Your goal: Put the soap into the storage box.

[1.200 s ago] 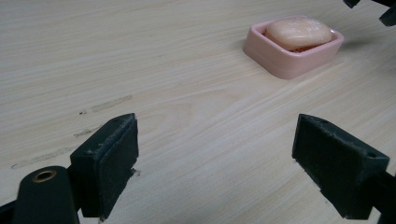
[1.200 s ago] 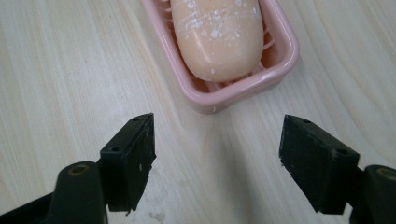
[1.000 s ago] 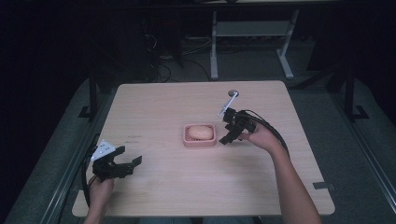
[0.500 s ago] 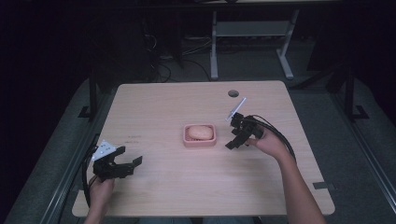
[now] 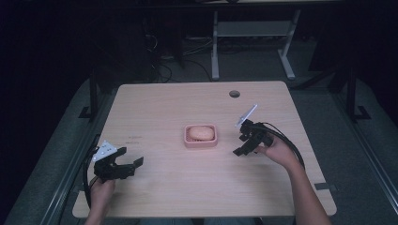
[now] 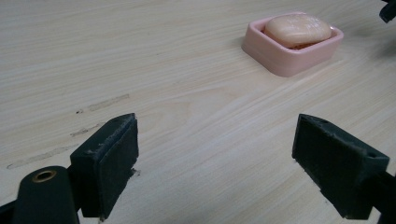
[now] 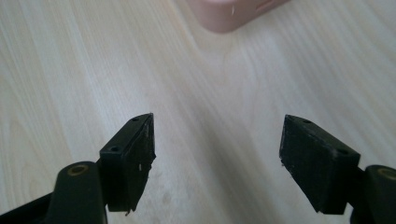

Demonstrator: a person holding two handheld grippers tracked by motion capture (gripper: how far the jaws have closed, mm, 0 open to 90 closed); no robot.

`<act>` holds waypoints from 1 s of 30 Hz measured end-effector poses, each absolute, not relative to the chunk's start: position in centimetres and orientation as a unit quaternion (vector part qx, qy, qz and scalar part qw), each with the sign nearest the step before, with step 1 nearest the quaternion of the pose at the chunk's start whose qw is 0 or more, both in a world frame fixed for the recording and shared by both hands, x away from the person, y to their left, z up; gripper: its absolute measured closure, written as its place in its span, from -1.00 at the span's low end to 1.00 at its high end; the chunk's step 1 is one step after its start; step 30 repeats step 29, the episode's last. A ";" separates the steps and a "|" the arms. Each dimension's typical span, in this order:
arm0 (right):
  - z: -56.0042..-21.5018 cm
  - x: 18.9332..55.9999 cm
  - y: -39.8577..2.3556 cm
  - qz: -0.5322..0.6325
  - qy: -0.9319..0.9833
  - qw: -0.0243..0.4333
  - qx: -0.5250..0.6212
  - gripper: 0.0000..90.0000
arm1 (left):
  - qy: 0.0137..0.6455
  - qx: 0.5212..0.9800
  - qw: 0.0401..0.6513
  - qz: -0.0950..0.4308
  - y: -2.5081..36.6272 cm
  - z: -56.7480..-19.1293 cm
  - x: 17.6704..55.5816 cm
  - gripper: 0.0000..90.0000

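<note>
While both grippers gape, bare table surrounds the soap dish.

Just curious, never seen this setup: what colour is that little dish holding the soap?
Pink; the dish shows best in the left gripper view.

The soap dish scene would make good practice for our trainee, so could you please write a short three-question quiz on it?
1. True or false: the soap lies inside the pink soap dish.
2. Which tool is nearer the dish: A) the left tool, B) the right tool?
3. Fill in: in each gripper view, the jaws stand ____ with bare table between them.

Key: 1 true; 2 B, since the right tool sits just beside the dish while the left one rests near the table's front left corner; 3 open.
</note>
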State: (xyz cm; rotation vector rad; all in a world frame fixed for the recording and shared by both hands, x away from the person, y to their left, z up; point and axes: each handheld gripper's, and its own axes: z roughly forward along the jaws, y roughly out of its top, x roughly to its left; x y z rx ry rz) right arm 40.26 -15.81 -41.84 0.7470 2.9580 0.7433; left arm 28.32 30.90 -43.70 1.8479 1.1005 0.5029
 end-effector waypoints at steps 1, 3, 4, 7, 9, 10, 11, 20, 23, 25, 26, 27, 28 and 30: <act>-41.8 40.3 -15.8 0.237 0.942 0.001 0.238 -0.42 | 0.445 0.747 0.450 0.203 30.9 -43.7 28.3 -0.68; -41.9 39.9 -16.0 0.237 0.942 0.004 0.237 -0.42 | 0.445 0.749 0.448 0.203 30.9 -43.7 28.3 -0.68; -42.0 39.8 -16.2 0.239 0.941 0.002 0.240 -0.42 | 0.444 0.749 0.448 0.203 30.9 -43.7 28.3 -0.68; -42.3 39.2 -16.8 0.240 0.939 0.000 0.245 -0.42 | 0.444 0.749 0.448 0.203 30.9 -43.7 28.3 -0.68; -42.4 38.9 -17.0 0.238 0.939 -0.002 0.247 -0.42 | 0.444 0.749 0.448 0.203 30.9 -43.7 28.3 -0.68; -42.4 38.9 -17.0 0.238 0.939 -0.002 0.247 -0.42 | 0.444 0.749 0.448 0.203 30.9 -43.7 28.3 -0.68; -42.4 38.6 -17.1 0.243 0.938 0.004 0.246 -0.42 | 0.444 0.749 0.448 0.203 30.9 -43.7 28.3 -0.68; -43.3 36.5 -18.6 0.249 0.933 0.006 0.259 -0.42 | 0.441 0.751 0.447 0.203 30.9 -43.8 28.4 -0.68; -43.5 35.9 -18.9 0.252 0.930 0.004 0.267 -0.42 | 0.440 0.753 0.446 0.203 30.8 -43.8 28.4 -0.68; -43.7 35.0 -19.5 0.258 0.927 0.008 0.272 -0.42 | 0.441 0.752 0.446 0.203 30.8 -43.7 28.4 -0.68; -43.8 34.6 -19.7 0.263 0.925 0.008 0.276 -0.42 | 0.441 0.751 0.447 0.203 30.8 -43.7 28.4 -0.68; -43.9 34.2 -19.9 0.266 0.923 0.012 0.278 -0.44 | 0.441 0.752 0.446 0.203 30.8 -43.7 28.4 -0.68; -43.9 33.8 -20.1 0.271 0.921 0.016 0.280 -0.45 | 0.440 0.751 0.447 0.204 30.7 -43.8 28.4 -0.68; -44.0 33.4 -20.3 0.277 0.918 0.019 0.283 -0.45 | 0.440 0.752 0.446 0.204 30.7 -43.7 28.4 -0.68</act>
